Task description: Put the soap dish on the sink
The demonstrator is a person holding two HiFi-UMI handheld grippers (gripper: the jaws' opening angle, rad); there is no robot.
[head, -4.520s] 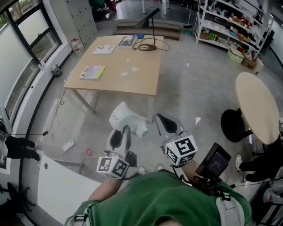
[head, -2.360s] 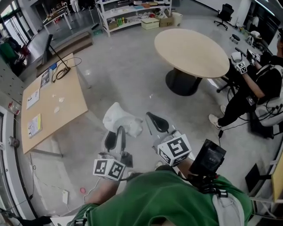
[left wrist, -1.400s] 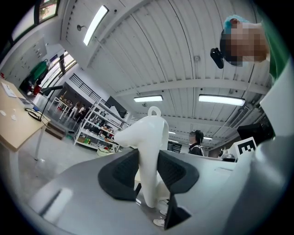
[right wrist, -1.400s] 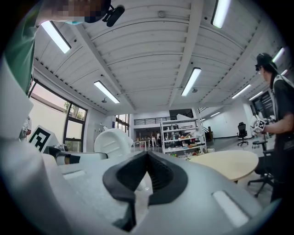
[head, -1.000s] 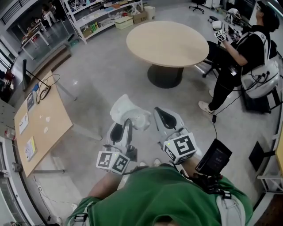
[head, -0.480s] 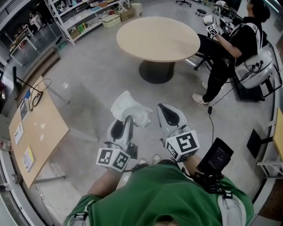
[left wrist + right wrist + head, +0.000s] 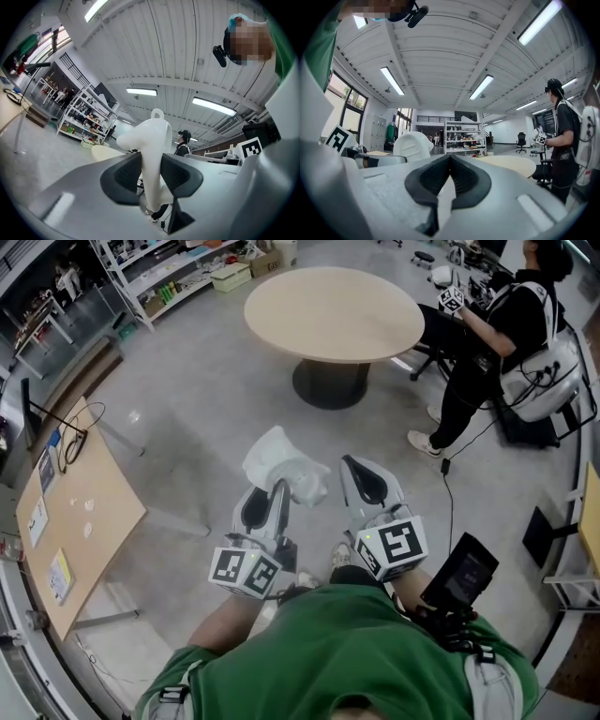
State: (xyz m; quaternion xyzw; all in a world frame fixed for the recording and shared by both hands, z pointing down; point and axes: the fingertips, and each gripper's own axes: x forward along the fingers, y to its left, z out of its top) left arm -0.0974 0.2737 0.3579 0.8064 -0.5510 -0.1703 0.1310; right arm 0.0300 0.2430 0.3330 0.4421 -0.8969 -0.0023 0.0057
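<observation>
The white soap dish is held up in the air in front of my body, over the grey floor. My left gripper is shut on its lower edge. In the left gripper view the soap dish stands upright between the dark pads, and its small loop points up. My right gripper hovers just right of the dish, shut with nothing in it. In the right gripper view its jaws meet at the tips, and the soap dish shows to the left. No sink is in view.
A round beige table stands ahead. A person in black sits at its right with a backpack. A rectangular wooden table with papers is at the left. Shelving lines the far wall. A cable runs across the floor.
The view has swung round the room: the wooden table slid off to the left and the round table and seated person came in. Both grippers kept their pose, the dish still held.
</observation>
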